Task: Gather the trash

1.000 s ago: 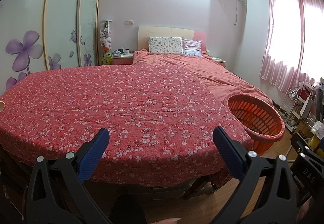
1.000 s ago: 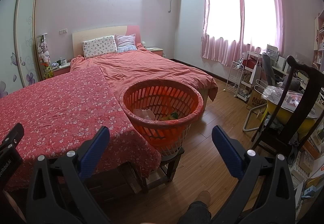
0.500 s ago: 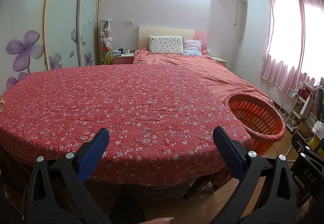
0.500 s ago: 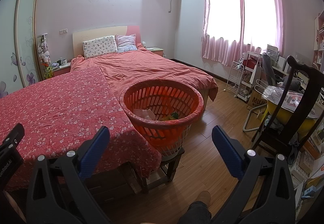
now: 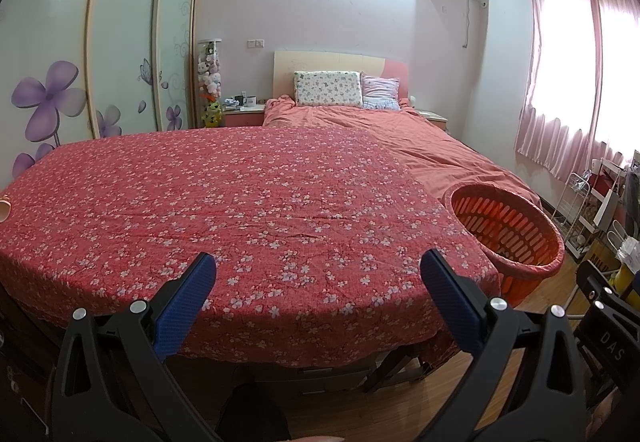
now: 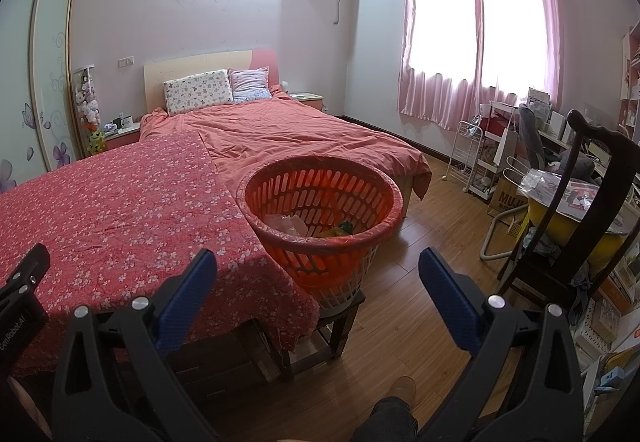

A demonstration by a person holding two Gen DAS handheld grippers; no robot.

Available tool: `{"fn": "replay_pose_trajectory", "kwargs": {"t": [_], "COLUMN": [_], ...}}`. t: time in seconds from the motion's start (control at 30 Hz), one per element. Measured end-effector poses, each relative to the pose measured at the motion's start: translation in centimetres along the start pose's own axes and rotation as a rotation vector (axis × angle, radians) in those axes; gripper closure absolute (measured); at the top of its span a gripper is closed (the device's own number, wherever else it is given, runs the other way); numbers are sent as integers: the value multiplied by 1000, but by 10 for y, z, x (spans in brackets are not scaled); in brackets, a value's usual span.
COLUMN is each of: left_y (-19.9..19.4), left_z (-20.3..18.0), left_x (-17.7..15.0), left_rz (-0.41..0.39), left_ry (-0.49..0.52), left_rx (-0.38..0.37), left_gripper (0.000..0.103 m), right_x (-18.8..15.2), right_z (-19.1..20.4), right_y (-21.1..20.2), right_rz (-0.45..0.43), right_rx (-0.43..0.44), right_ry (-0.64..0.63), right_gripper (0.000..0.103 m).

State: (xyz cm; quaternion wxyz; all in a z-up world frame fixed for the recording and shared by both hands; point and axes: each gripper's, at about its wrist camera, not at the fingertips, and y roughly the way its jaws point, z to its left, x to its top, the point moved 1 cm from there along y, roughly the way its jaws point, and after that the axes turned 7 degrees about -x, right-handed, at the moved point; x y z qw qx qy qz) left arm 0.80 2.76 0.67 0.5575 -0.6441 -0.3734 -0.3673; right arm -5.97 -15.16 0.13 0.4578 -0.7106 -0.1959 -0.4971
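Centrally, a table draped in a red floral cloth [image 5: 248,202] fills the left wrist view; the fabric is thin, lightly creased and printed with small white blossoms, and its edge hangs in a curved hem. Beyond it lies a bed under a plain salmon duvet [image 6: 296,130], softly wrinkled, with two pillows against a pale headboard. The floor [image 6: 420,242] is glossy wood plank.

Just beside the table's right corner stands the orange basket [image 6: 324,218], a round, tapered plastic tub with slotted walls and a rolled rim, seated on a dark wooden stool [image 6: 332,322]. Inside it, at the bottom, lies the collected trash [image 6: 304,226]: pale crumpled pieces and a yellow-green item; finer detail cannot be resolved.

The left gripper [image 5: 318,298] hovers over the near edge of the cloth with its jaws spread wide, blue textured pads [image 5: 186,306] well apart, nothing between them and nothing touched. The right gripper [image 6: 318,296] points toward the basket, likewise spread wide and empty, clear of the rim. A pale object [image 5: 5,208] shows at the table's far left edge, too cropped to identify.
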Motion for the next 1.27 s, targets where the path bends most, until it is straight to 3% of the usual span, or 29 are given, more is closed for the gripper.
{"fn": "replay_pose_trajectory", "kwargs": {"t": [1.27], "left_y": [1], "left_z": [1], "left_x": [-2], "left_rz": [10], "left_ry": [19], "left_rx": [0], "left_gripper": [2], "right_x": [0], "right_z": [2], "right_y": [-1], "right_rz": [2], "right_rx": [1], "right_ry": [-1], "right_gripper": [4]}}
